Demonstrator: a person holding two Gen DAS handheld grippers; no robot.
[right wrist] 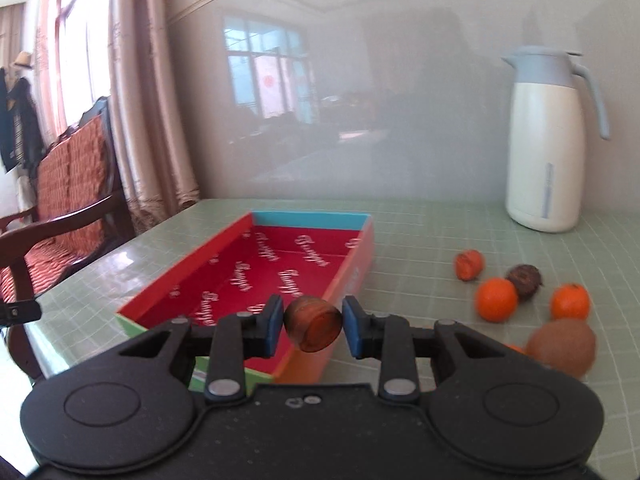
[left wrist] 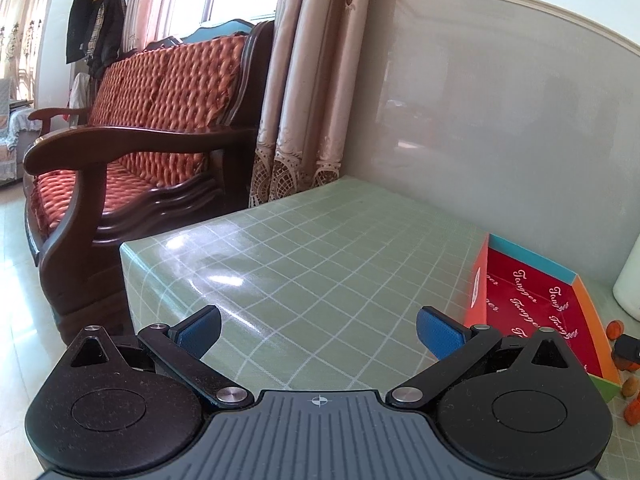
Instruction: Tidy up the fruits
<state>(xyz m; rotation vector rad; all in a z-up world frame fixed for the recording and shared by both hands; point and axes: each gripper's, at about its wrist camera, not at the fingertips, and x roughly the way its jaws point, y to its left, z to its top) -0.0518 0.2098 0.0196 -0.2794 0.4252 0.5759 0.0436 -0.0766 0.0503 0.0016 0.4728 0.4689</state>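
Presently, your right hand-held gripper (right wrist: 313, 322) clamped a brown fruit (right wrist: 313, 323) over the red box (right wrist: 280, 268); release low. Left hand-held gripper (left wrist: 318, 330): wide open, empty.

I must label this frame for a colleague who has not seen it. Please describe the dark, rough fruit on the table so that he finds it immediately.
Start at the white jug by the wall, then look down the green table to the loose fruits right of the red box. The dark fruit lies between two bright oranges. It alone is brownish-black and rough.
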